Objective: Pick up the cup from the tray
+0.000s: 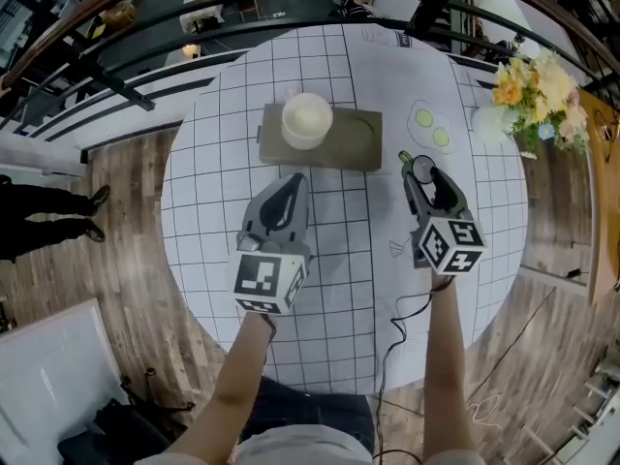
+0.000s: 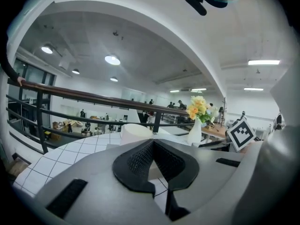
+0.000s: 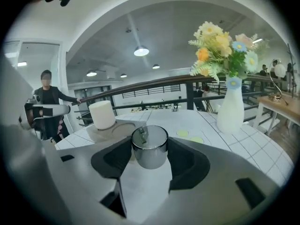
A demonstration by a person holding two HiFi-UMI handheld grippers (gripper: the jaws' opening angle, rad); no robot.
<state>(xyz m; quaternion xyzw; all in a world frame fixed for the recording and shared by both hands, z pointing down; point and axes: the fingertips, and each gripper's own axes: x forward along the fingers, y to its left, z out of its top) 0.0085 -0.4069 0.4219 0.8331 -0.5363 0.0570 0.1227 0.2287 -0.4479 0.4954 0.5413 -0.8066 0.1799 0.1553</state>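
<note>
A cream cup [image 1: 307, 120] stands upright on the left part of a grey-green tray [image 1: 354, 143] at the table's far middle. My left gripper [image 1: 296, 179] hovers just short of the tray's near edge and points at the cup. Its jaws are shut with nothing between them. From the left gripper view the cup [image 2: 133, 132] rises right behind the closed left gripper [image 2: 152, 142]. To the tray's right, my right gripper [image 1: 418, 169] is shut on a small shiny metal cylinder [image 3: 150, 149]. The right gripper view shows the cup [image 3: 101, 114] and tray [image 3: 115, 131] off to the left.
The round table wears a white gridded cloth [image 1: 232, 163]. A white vase of flowers [image 1: 528, 95] stands at its far right edge, with two yellow-green discs [image 1: 431, 129] near it. A railing [image 1: 145, 27] curves behind the table. A person [image 3: 47, 100] stands at the left. A cable [image 1: 397, 318] trails off the front.
</note>
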